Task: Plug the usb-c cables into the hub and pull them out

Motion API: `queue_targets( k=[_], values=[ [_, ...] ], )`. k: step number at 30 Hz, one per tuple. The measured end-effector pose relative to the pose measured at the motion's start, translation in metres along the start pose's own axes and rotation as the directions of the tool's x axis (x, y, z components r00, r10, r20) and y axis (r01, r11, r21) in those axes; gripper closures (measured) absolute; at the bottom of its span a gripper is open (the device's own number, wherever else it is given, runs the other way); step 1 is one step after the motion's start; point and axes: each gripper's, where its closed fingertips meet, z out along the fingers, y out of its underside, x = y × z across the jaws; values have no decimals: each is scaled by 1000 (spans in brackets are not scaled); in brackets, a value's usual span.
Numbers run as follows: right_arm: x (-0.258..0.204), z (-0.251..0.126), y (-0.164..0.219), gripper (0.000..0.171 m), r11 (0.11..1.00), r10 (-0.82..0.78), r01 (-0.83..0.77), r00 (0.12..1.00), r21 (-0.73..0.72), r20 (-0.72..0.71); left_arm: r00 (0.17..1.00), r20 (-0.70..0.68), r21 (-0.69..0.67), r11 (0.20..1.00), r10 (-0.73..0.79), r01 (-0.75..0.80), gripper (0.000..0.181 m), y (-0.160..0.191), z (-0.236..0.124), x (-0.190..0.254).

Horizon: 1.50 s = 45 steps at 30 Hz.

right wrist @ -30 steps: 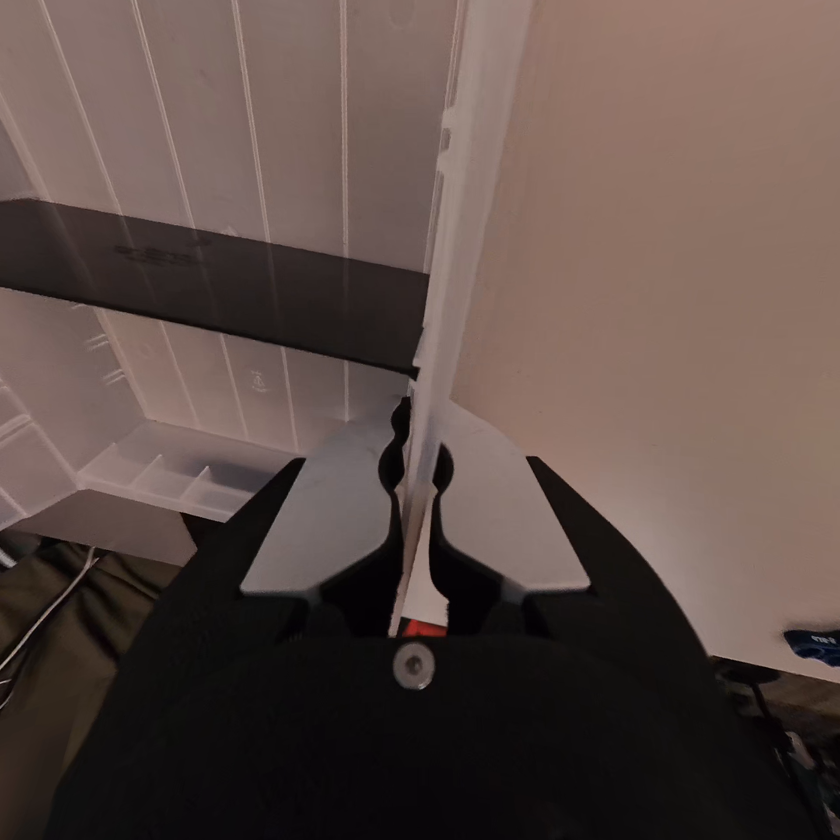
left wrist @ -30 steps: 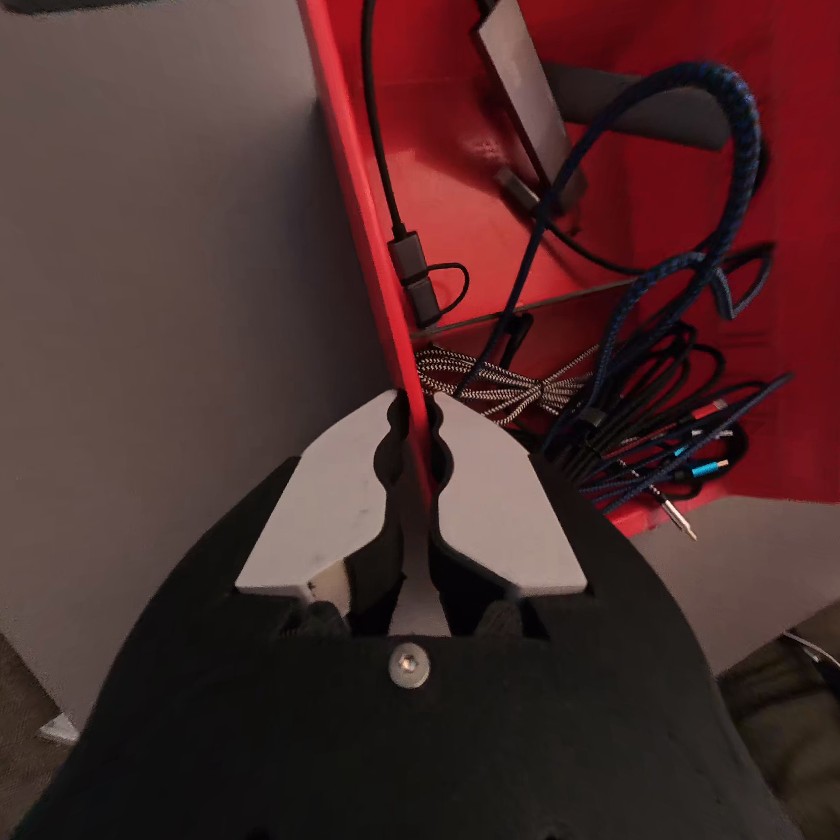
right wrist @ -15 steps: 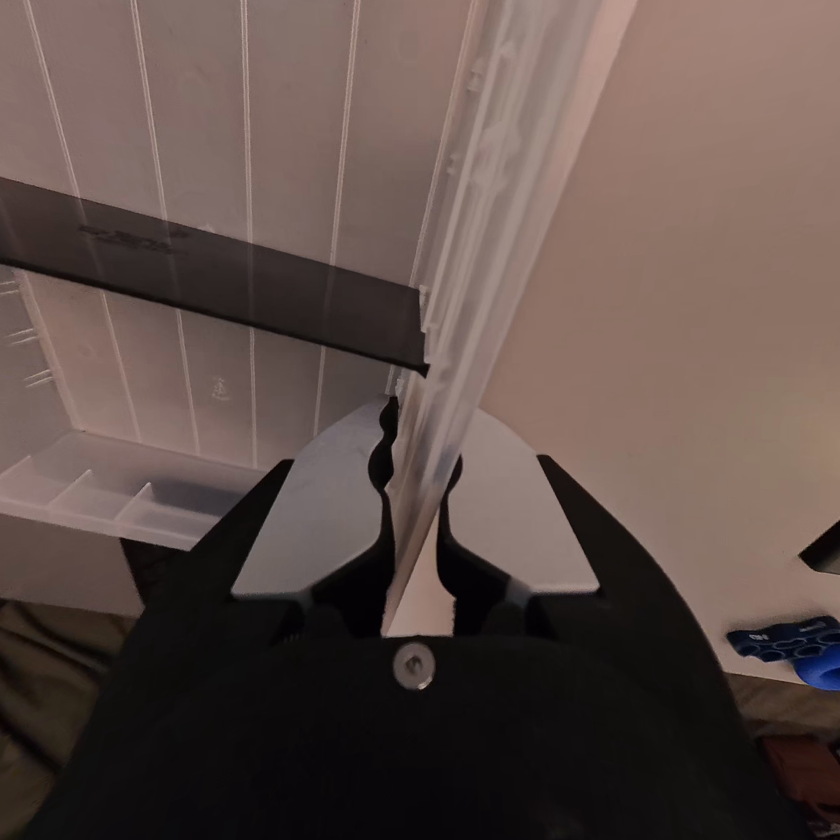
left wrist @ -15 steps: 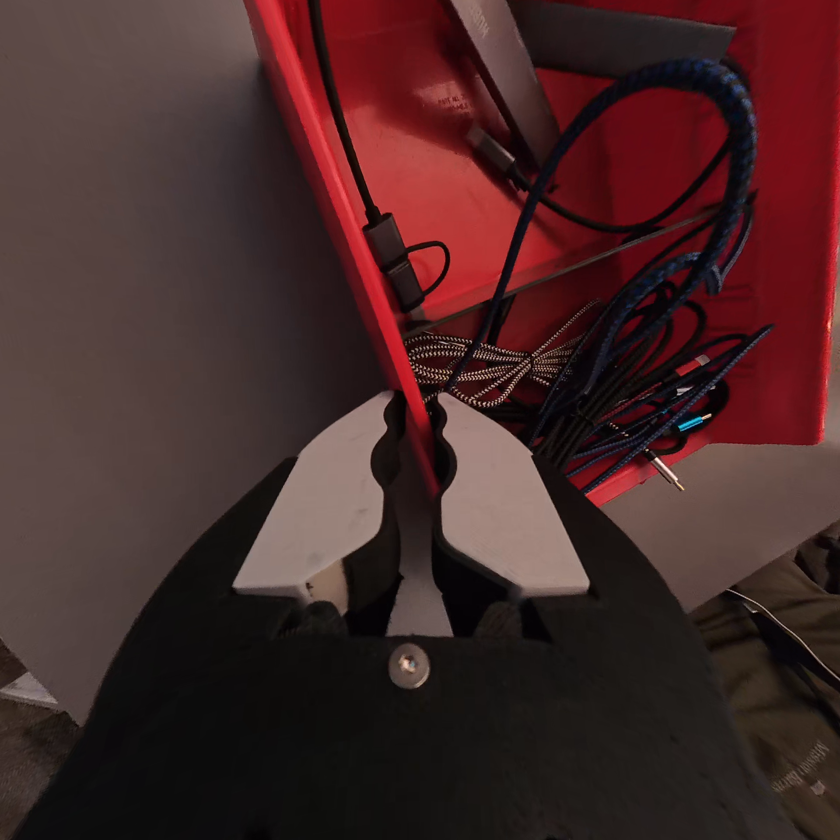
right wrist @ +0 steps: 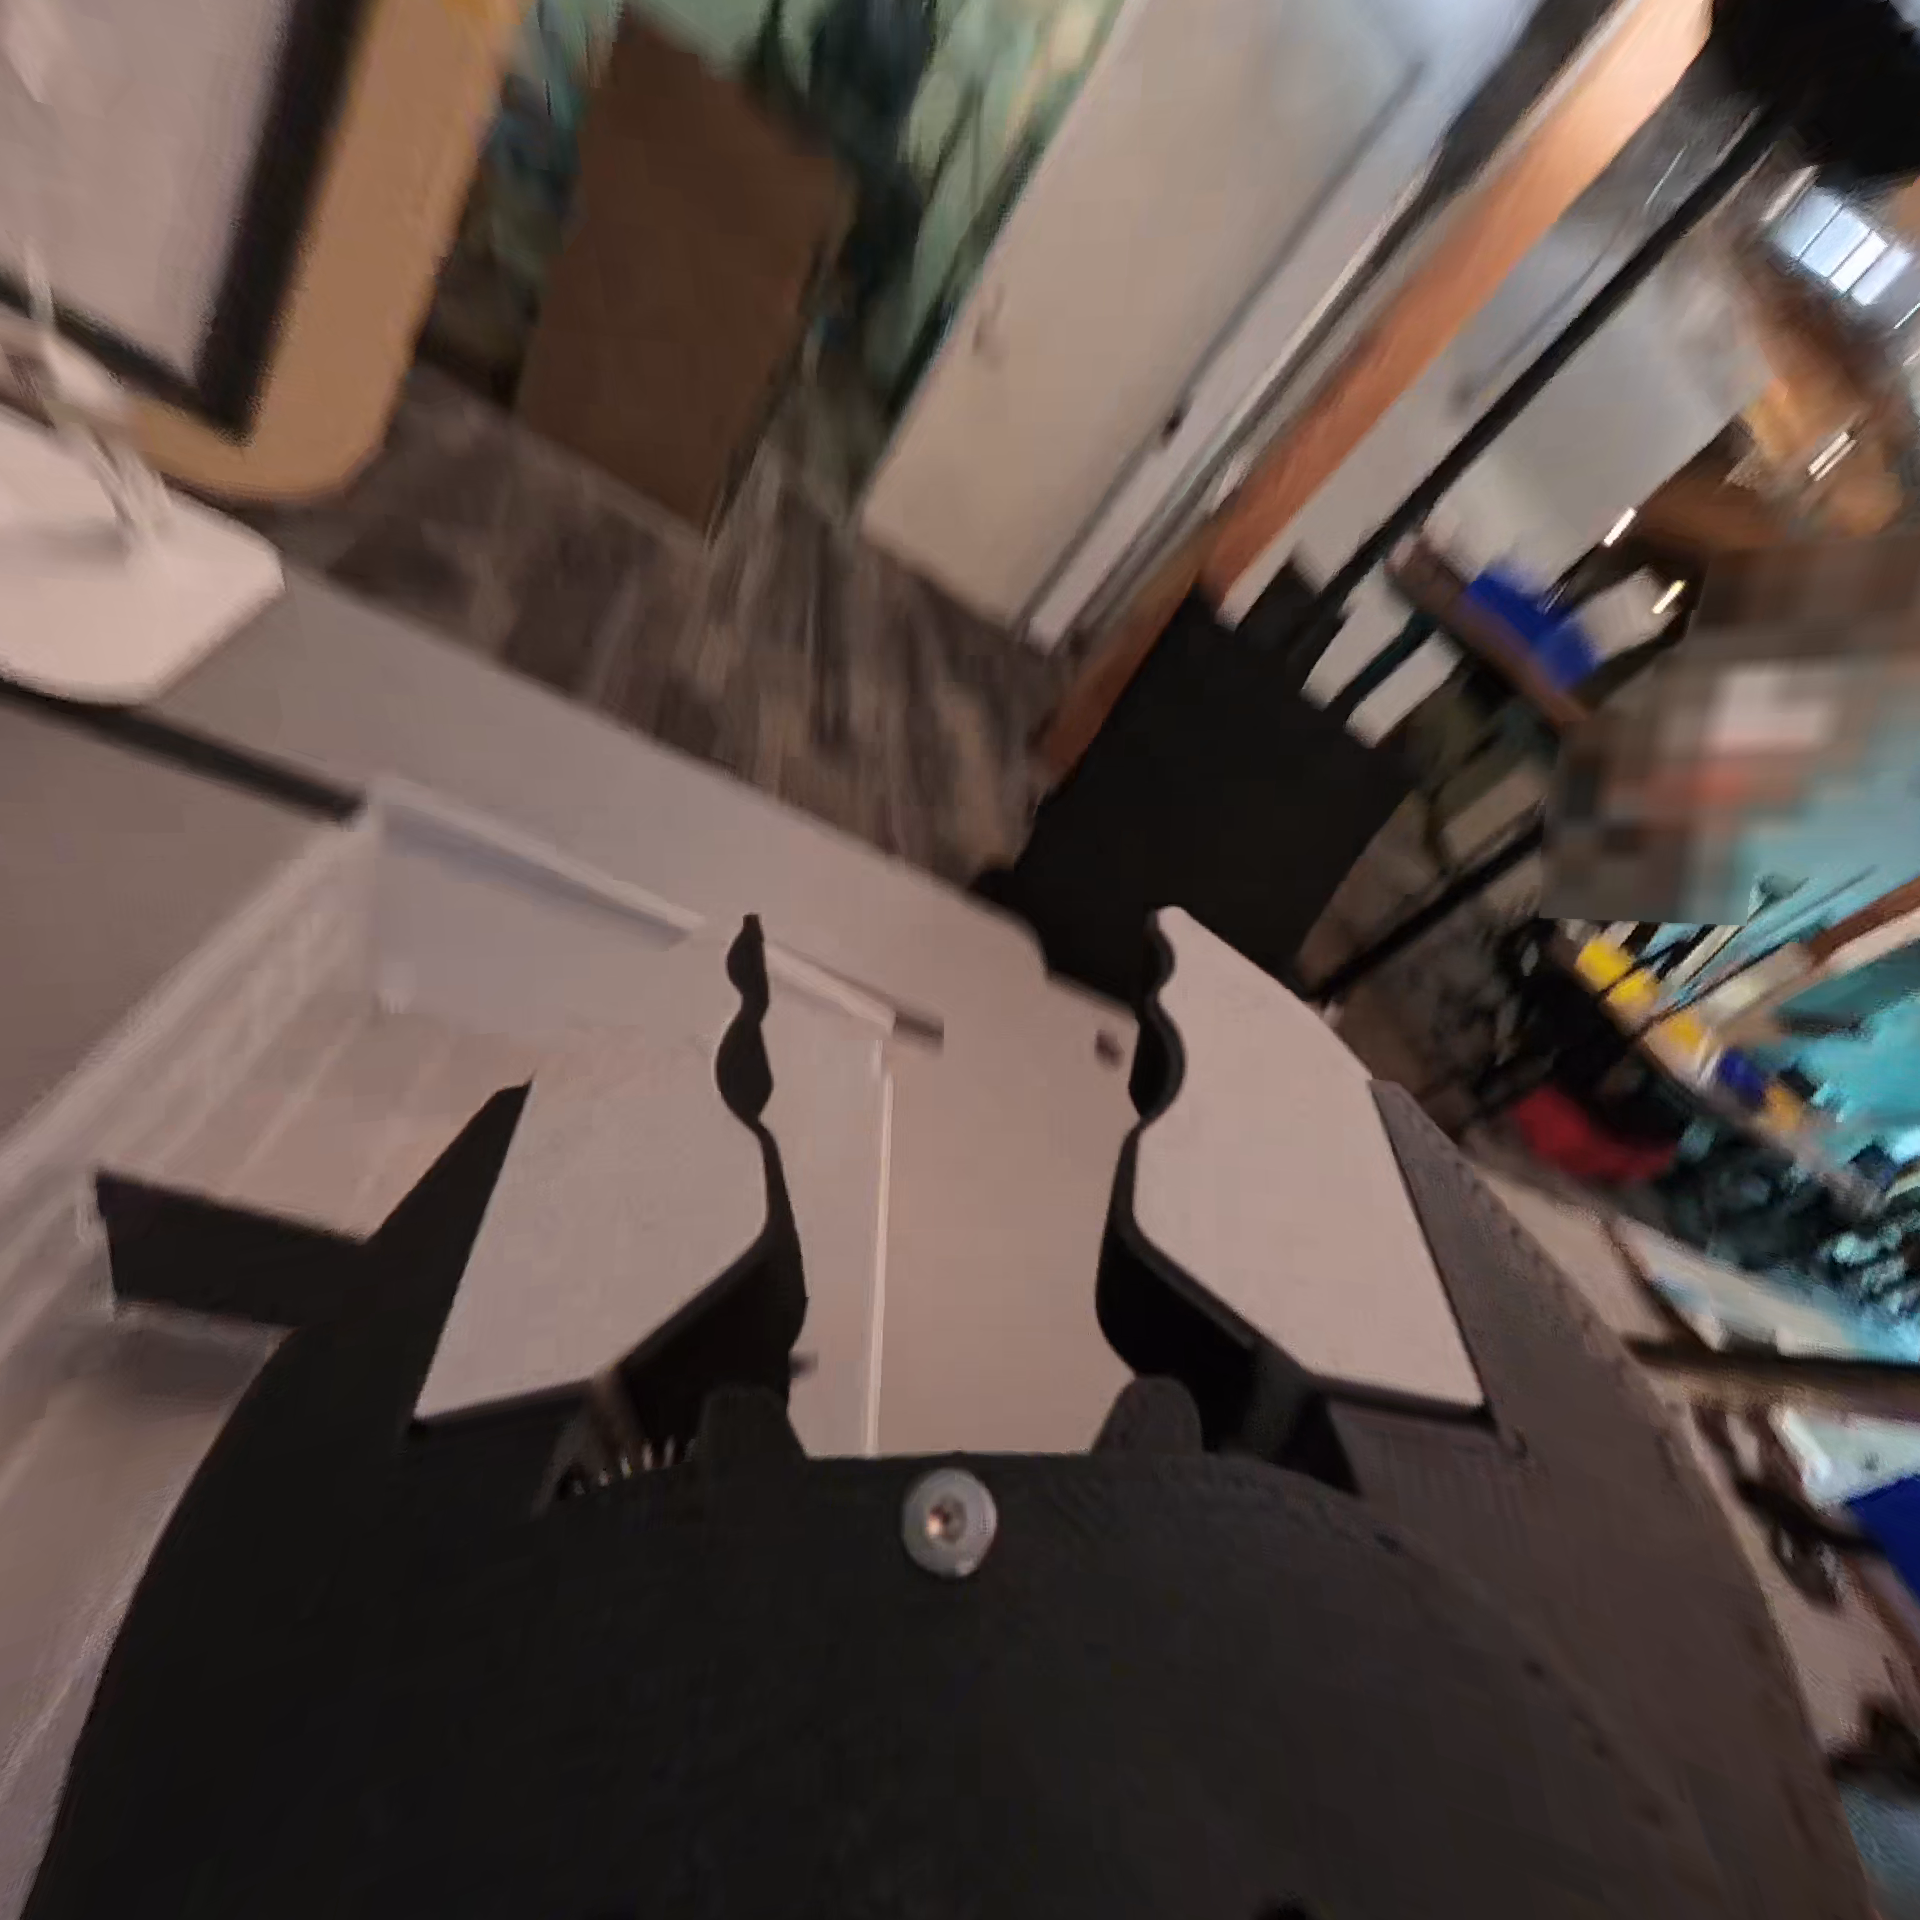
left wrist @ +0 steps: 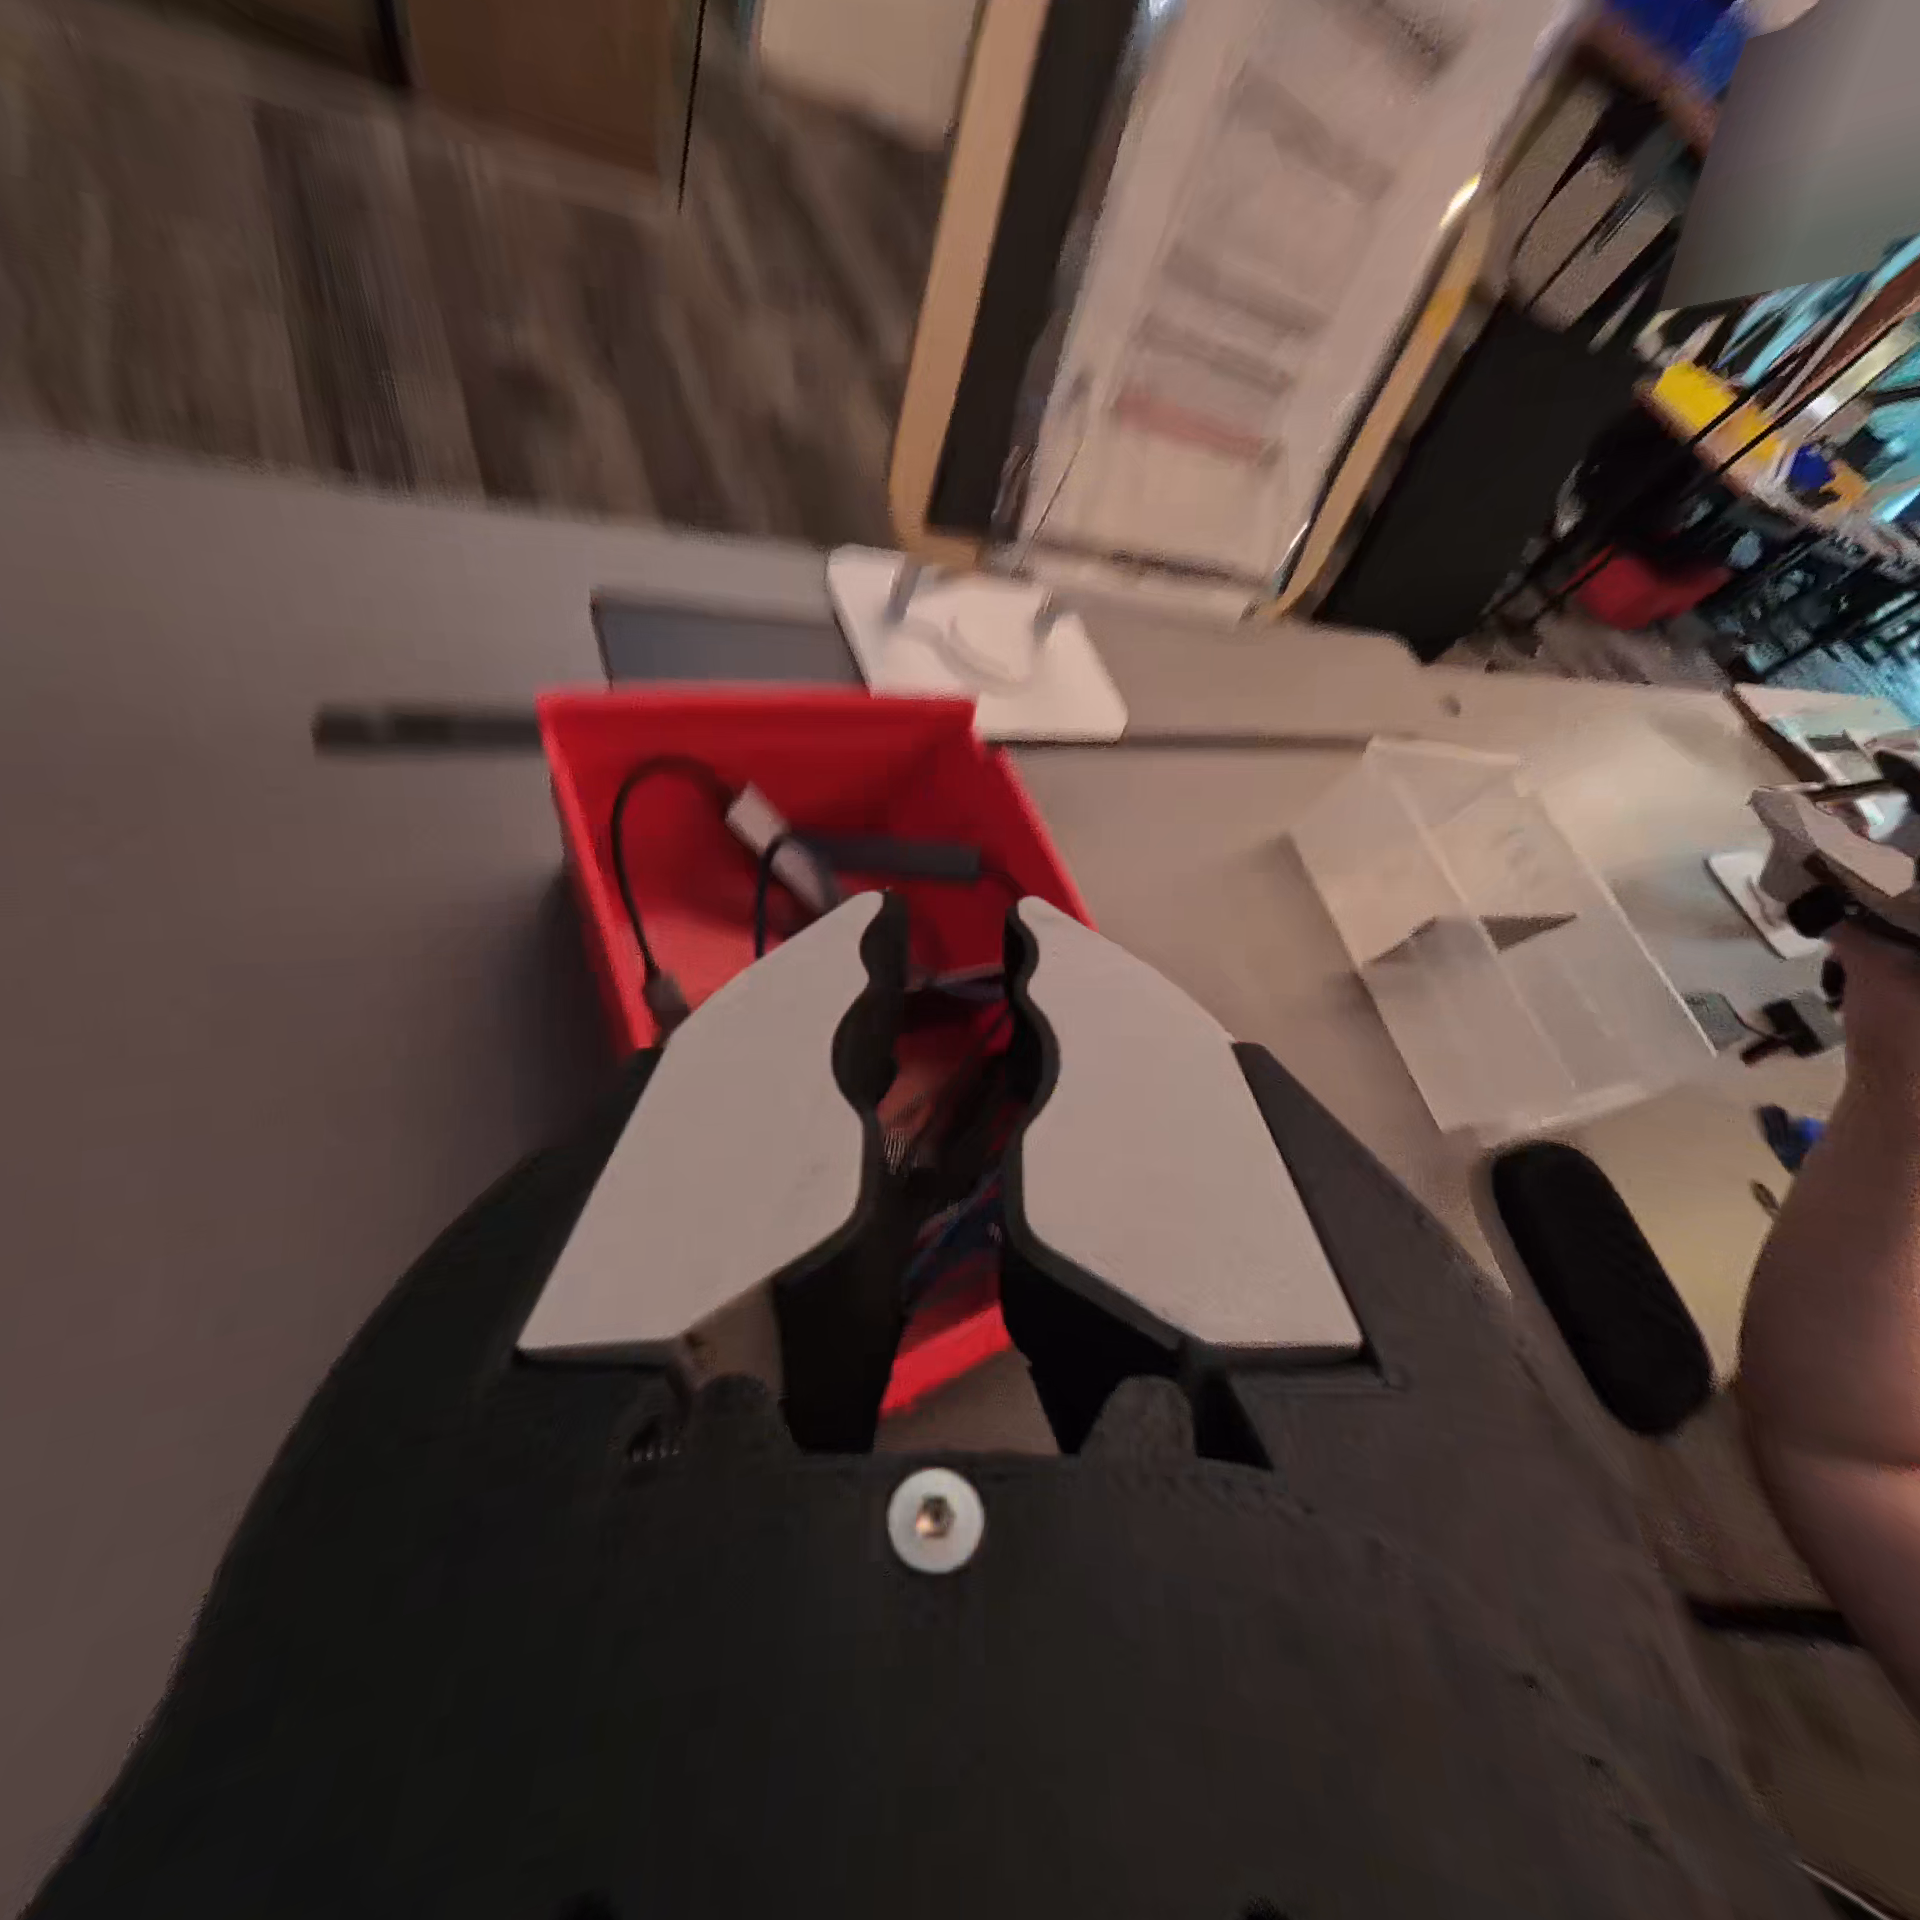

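Note:
A red bin point(left wrist: 623, 831) stands on the grey table point(left wrist: 260, 935) in the left wrist view. In it lie a grey hub point(left wrist: 790, 873) with a black lead point(left wrist: 634, 831), both blurred. A tangle of blue and black usb-c cables point(left wrist: 945, 1195) shows between my fingers. My left gripper point(left wrist: 951, 935) is open and empty above the near part of the bin. My right gripper point(right wrist: 958, 925) is wide open and empty beside a clear plastic box point(right wrist: 312, 987). It also shows at the right edge of the left wrist view point(left wrist: 1860, 862).
The clear plastic box point(left wrist: 1486, 935) sits right of the red bin, with a black strip point(right wrist: 208, 1257) in it. A black roll point(left wrist: 1600, 1278) and a person's forearm point(left wrist: 1839, 1299) are at the right. A white stand base point(left wrist: 987, 665) is behind the bin. Spacing between my two grippers at the tips: around 65 cm.
Both grippers have let go: the left off the red bin's wall, the right off the clear box's wall. Both have opened and tilted up, so the views now look across the table.

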Motion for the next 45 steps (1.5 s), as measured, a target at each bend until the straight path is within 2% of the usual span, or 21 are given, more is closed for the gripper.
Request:
queue_targets(
  k=[4, 6, 8, 10, 12, 14, 16, 21, 23, 25, 28, 30, 33, 36, 41, 43, 45],
  values=[
    [-10, -23, -71, 103, 956, 46, -18, 995, 294, -89, 984, -17, 239, 957, 177, -168, 146, -33, -21, 50],
    [-8, -25, -88, 102, 949, 101, -56, 986, 312, -130, 965, -8, 308, 918, 263, -248, 136, -38, -17, 67],
    [-5, -24, -100, 102, 943, 170, -115, 973, 313, -154, 937, 87, 349, 870, 339, -347, 130, -40, -2, 69],
    [-4, -24, -110, 104, 923, 242, -177, 958, 343, -156, 902, 173, 300, 851, 396, -431, 119, -40, 16, 67],
    [-3, -26, -114, 112, 896, 308, -226, 937, 383, -166, 898, 187, 257, 863, 397, -435, 113, -39, 31, 72],
    [-7, -28, -118, 116, 864, 344, -246, 926, 439, -157, 900, 128, 279, 856, 416, -435, 105, -40, 44, 91],
    [-13, -20, -113, 116, 889, 305, -213, 936, 406, -177, 880, 90, 315, 825, 466, -469, 105, -43, 53, 111],
    [-25, -3, -96, 115, 911, 294, -233, 945, 341, -140, 774, 215, 321, 706, 595, -632, 103, -49, 66, 132],
    [-26, -3, -94, 116, 915, 288, -228, 948, 334, -140, 762, 241, 323, 691, 601, -647, 101, -49, 69, 139],
    [-27, -3, -94, 116, 913, 287, -232, 949, 336, -126, 788, 168, 353, 711, 592, -609, 92, -44, 73, 153],
    [-33, -2, -94, 115, 913, 288, -247, 954, 326, -84, 795, 28, 418, 715, 606, -560, 90, -38, 75, 178],
    [-35, -2, -94, 115, 911, 288, -252, 956, 325, -64, 779, 44, 434, 690, 626, -579, 90, -39, 75, 180],
    [-35, -2, -95, 115, 903, 302, -275, 953, 332, -34, 764, 122, 416, 666, 634, -619, 90, -42, 80, 167],
    [-34, 1, -94, 115, 891, 329, -311, 944, 332, 2, 766, 173, 345, 691, 619, -636, 90, -41, 94, 144],
    [-35, 9, -88, 115, 878, 361, -360, 931, 315, 56, 687, 337, 212, 659, 644, -722, 91, -44, 117, 106],
    [-34, 10, -87, 115, 874, 367, -370, 928, 316, 69, 563, 460, 86, 596, 686, -798, 91, -44, 123, 88],
    [-34, 11, -86, 115, 874, 368, -373, 926, 311, 77, 369, 556, -95, 499, 744, -862, 92, -42, 128, 73]
  ],
)
